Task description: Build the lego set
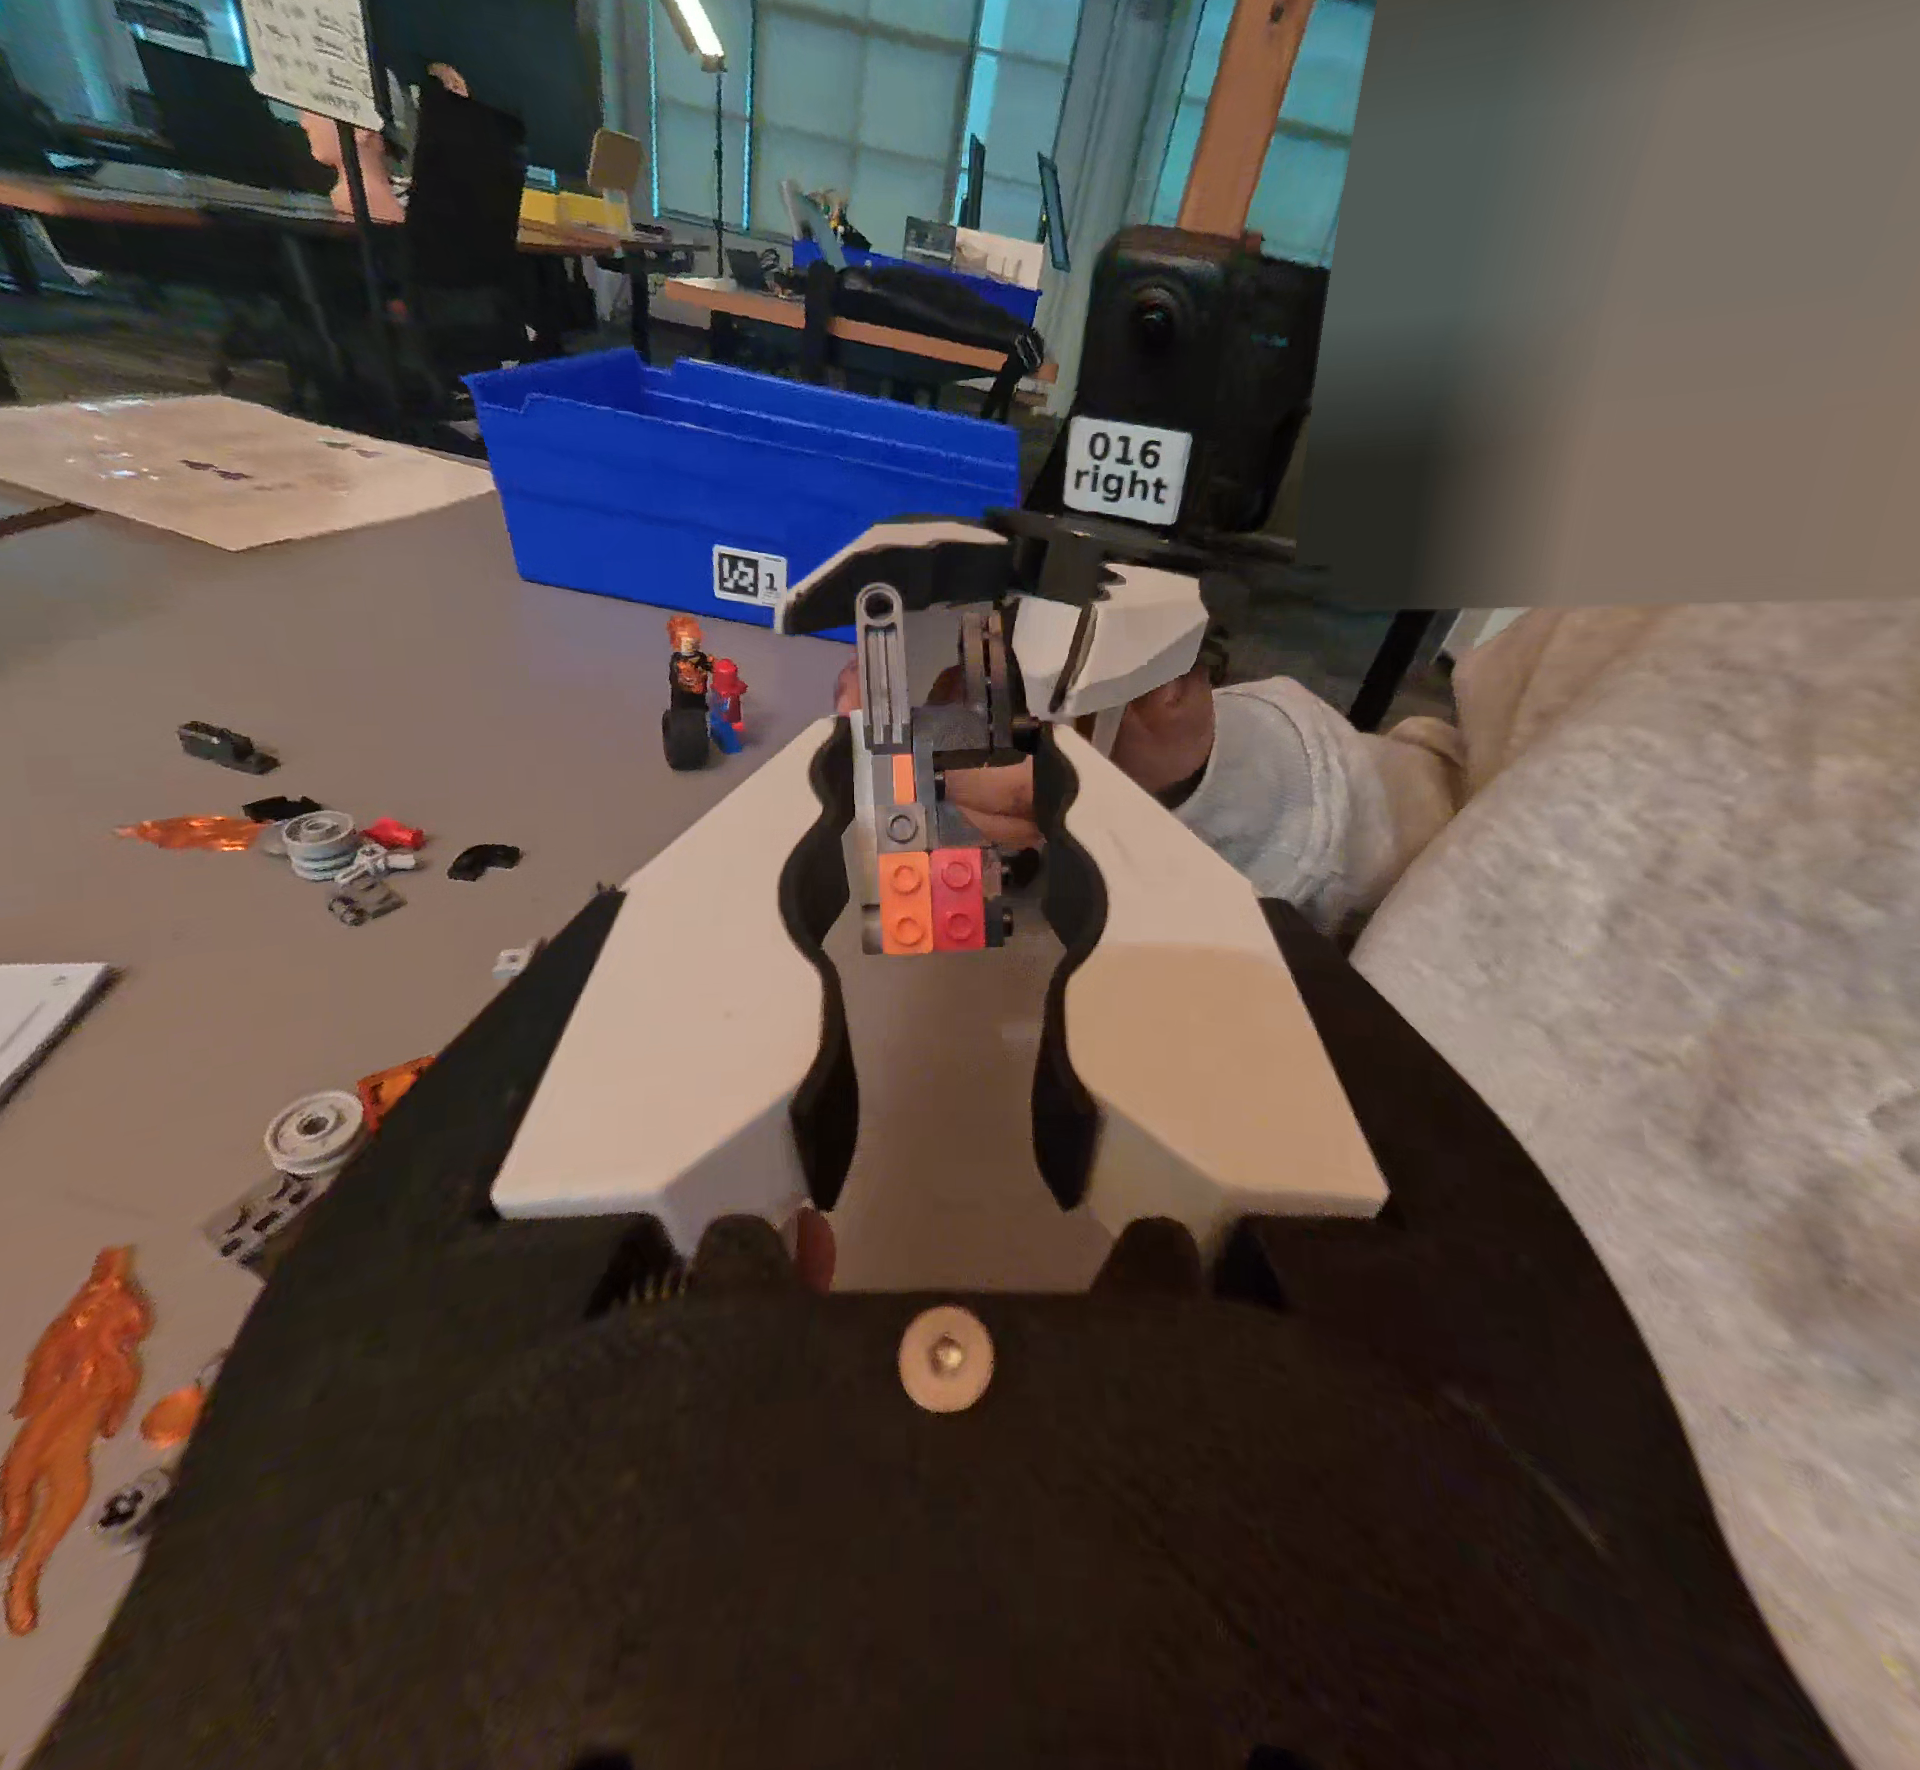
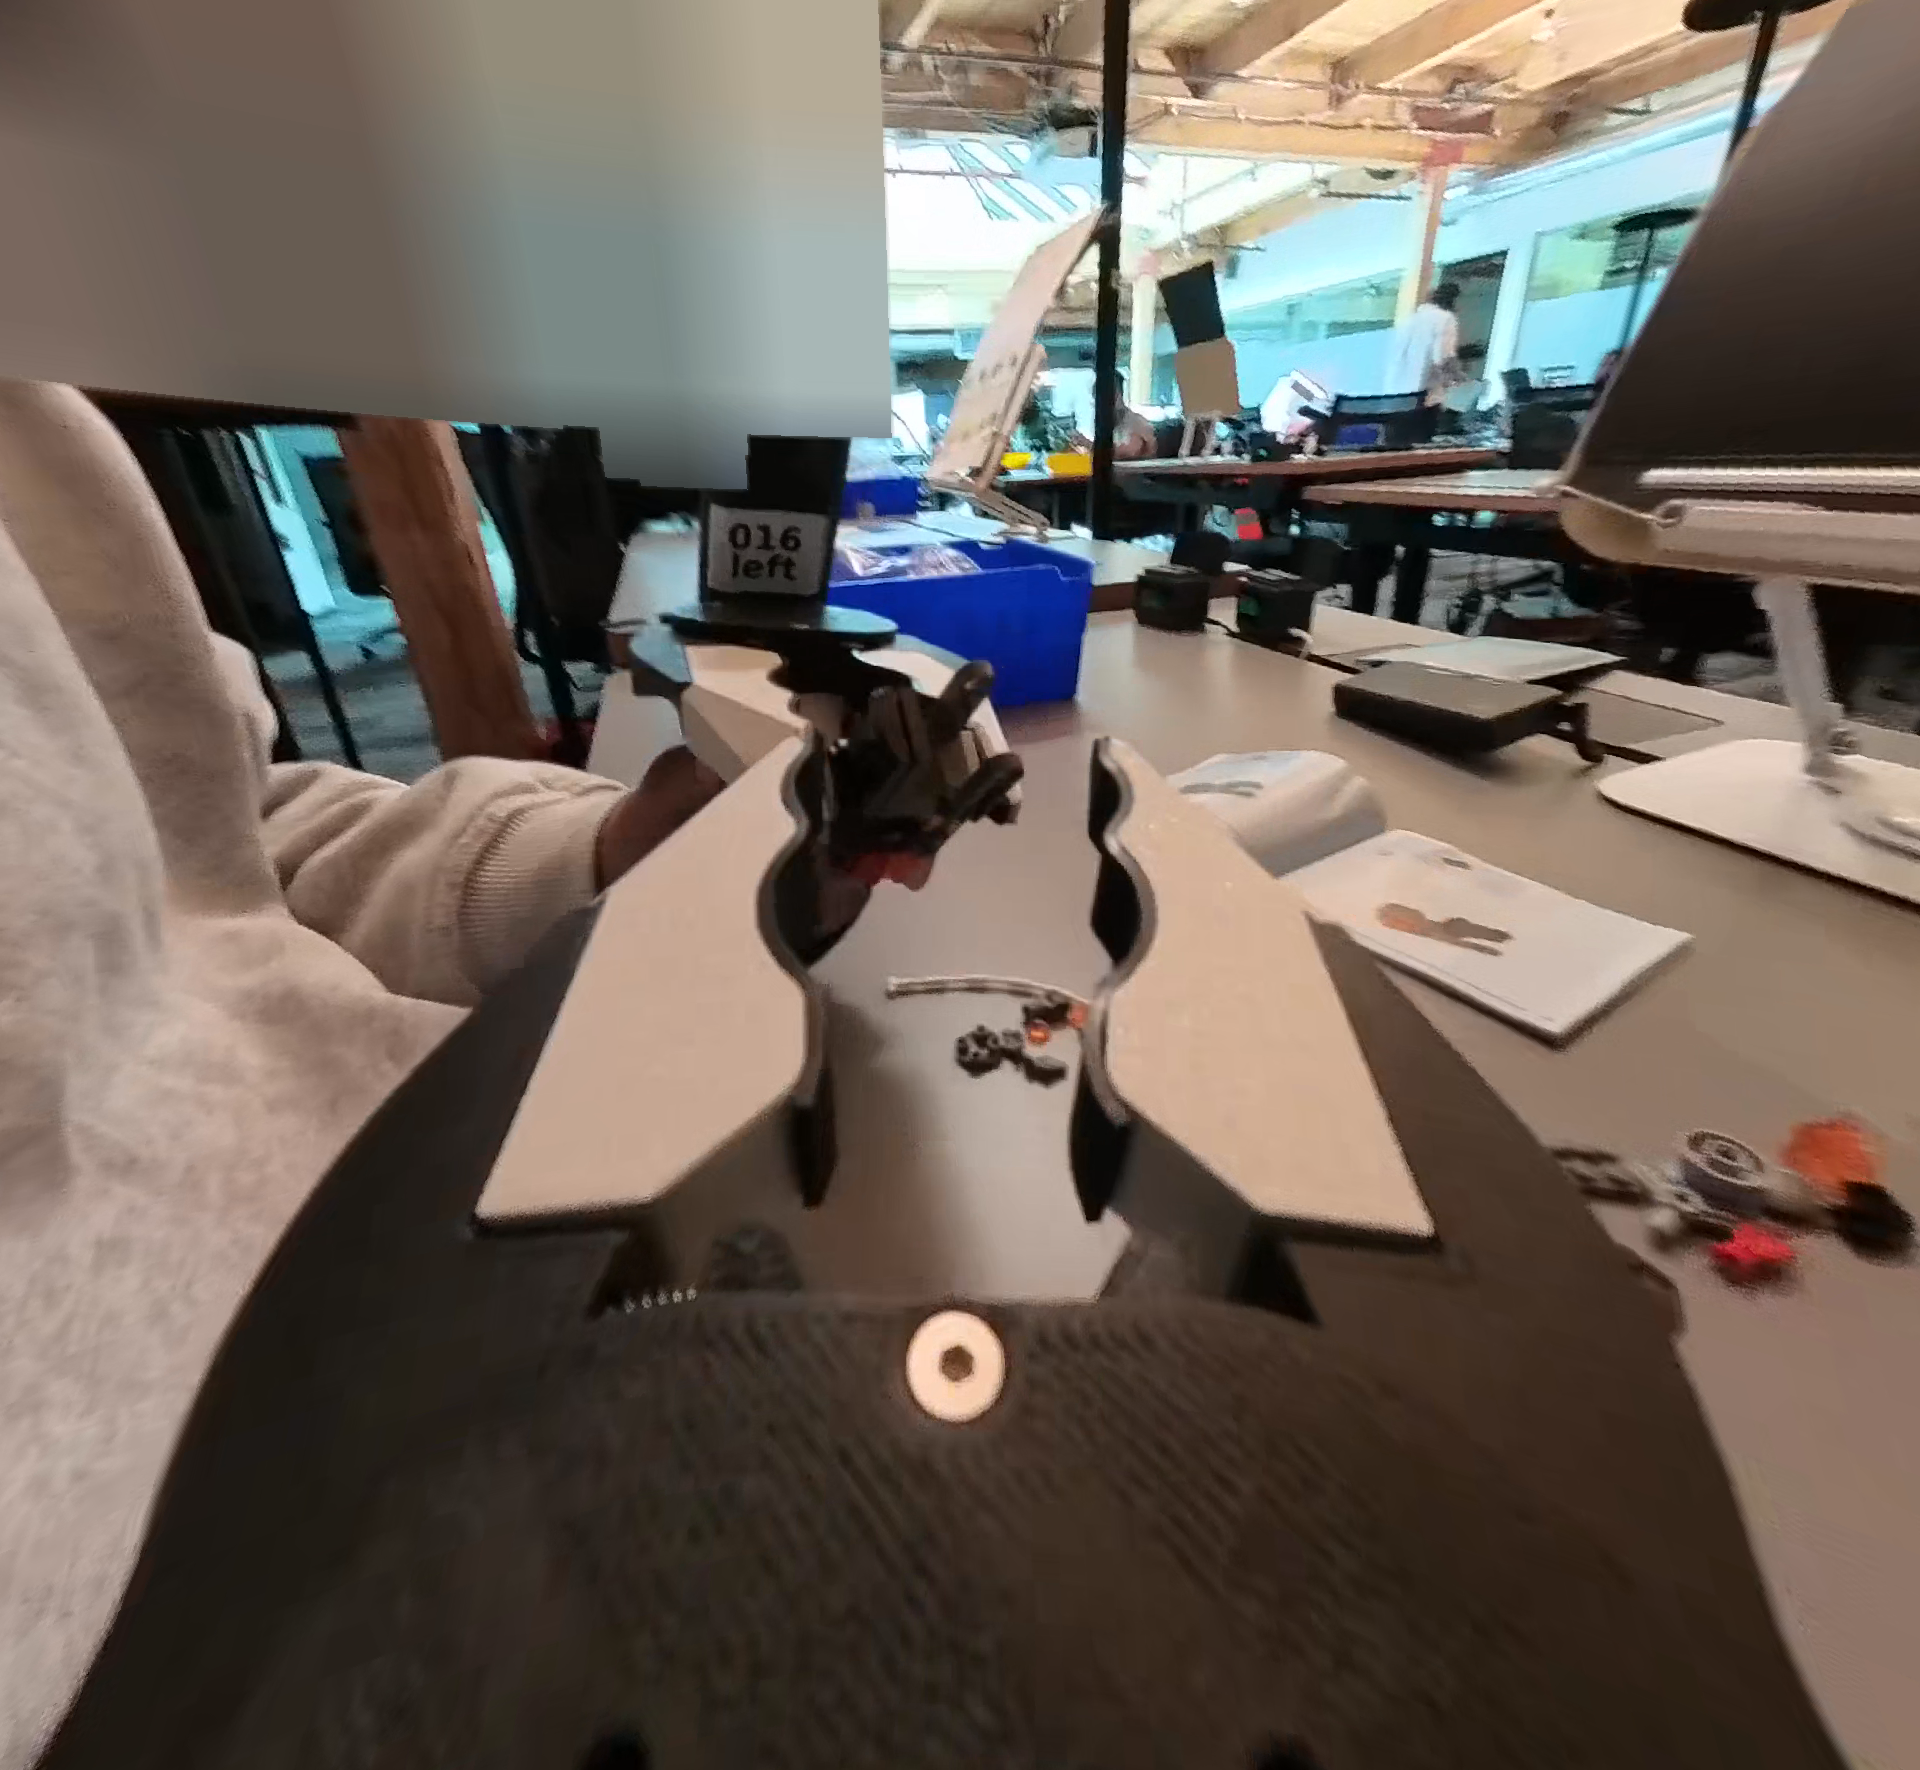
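Observation:
A partly built lego assembly [image 1: 925, 889] of grey and black parts, with an orange and a red brick and an upright grey beam, is held above the grey table [image 1: 416, 681]. My left gripper [image 1: 945, 733] is shut on it at the fingertips. The assembly looks dark in the right wrist view [image 2: 904, 785], gripped by the left gripper [image 2: 883, 712]. My right gripper [image 2: 951, 764] is open, its left finger next to the assembly. In the left wrist view the right gripper [image 1: 997, 619] faces mine, its fingers spread around the top of the beam.
A blue bin [image 1: 727, 473] stands behind two minifigures [image 1: 707, 692]. Loose wheels and small parts [image 1: 332, 847] and orange flame pieces [image 1: 73, 1388] lie to the left. Small parts [image 2: 1008, 1024], an instruction booklet [image 2: 1486, 931] and a laptop stand [image 2: 1766, 785] lie to the right. The tips of both grippers are at nearly the same place.

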### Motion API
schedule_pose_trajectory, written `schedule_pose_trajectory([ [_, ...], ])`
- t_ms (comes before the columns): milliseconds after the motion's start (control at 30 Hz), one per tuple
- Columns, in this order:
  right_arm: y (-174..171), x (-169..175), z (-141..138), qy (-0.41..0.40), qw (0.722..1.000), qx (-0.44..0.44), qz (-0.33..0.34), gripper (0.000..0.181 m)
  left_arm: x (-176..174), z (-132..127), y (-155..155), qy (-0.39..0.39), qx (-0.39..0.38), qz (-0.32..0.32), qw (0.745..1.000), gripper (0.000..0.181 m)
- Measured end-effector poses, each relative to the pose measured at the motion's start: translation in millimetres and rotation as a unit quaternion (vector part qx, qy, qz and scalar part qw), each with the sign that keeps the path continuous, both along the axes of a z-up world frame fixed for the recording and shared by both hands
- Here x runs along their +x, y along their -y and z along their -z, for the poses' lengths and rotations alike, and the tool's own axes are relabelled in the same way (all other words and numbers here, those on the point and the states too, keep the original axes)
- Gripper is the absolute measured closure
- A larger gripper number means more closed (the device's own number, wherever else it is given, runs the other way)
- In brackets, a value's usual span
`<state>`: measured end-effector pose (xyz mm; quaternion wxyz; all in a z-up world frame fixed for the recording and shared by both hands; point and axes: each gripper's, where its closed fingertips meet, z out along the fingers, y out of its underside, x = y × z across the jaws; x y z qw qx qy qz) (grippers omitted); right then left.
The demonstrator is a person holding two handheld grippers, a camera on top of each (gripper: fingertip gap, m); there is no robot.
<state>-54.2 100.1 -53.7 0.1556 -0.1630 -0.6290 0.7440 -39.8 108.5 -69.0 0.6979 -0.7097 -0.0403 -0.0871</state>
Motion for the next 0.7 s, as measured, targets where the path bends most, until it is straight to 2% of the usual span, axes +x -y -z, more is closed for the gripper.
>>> schedule_pose_trajectory([
  [167,1,9,3,0.037,0.998,-0.024,-0.052,0.137,11,1,-4,-0.034,-0.01,0.011,0.999,0.149],
  [267,1,17,0,0.051,0.994,-0.044,-0.087,0.148,15,-1,-4,-0.048,-0.006,0.014,0.999,0.149],
  [500,-12,20,-11,0.01,0.996,-0.059,-0.068,0.151,16,4,-5,-0.053,-0.02,0.016,0.998,0.149],
  [700,-10,33,-2,0.003,0.995,-0.025,-0.102,0.157,20,8,-7,-0.062,-0.032,0.022,0.997,0.149],
])
